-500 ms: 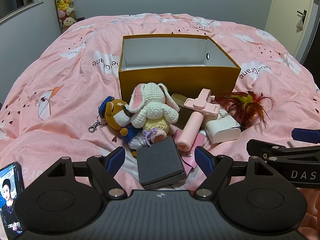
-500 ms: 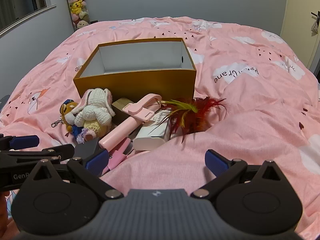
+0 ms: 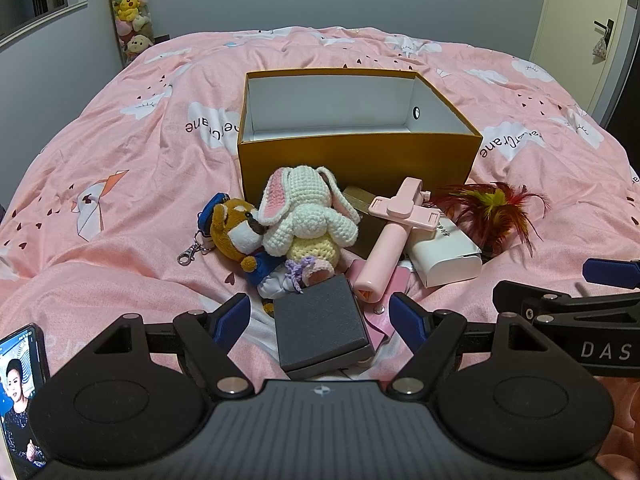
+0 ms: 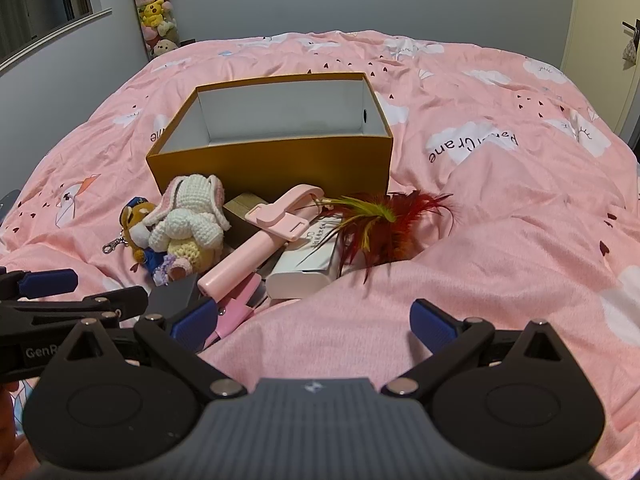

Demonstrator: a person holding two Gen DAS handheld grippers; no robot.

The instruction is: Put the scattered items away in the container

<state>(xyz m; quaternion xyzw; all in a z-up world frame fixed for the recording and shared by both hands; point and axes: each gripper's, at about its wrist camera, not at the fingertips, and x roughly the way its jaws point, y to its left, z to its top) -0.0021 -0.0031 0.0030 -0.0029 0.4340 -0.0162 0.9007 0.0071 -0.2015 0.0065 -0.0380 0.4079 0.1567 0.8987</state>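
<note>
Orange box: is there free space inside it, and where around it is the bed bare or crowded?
The orange box shows bare white floor and walls. The pink quilt is bare left of it, and right, beyond the feather toy. Crowded: the strip before it, from crochet rabbit to white case.

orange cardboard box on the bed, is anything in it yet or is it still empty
Empty, as far as shown: the open-topped orange cardboard box shows only bare white inner walls and floor in both views, though its near wall hides some floor. The toys all lie outside, in front.
</note>
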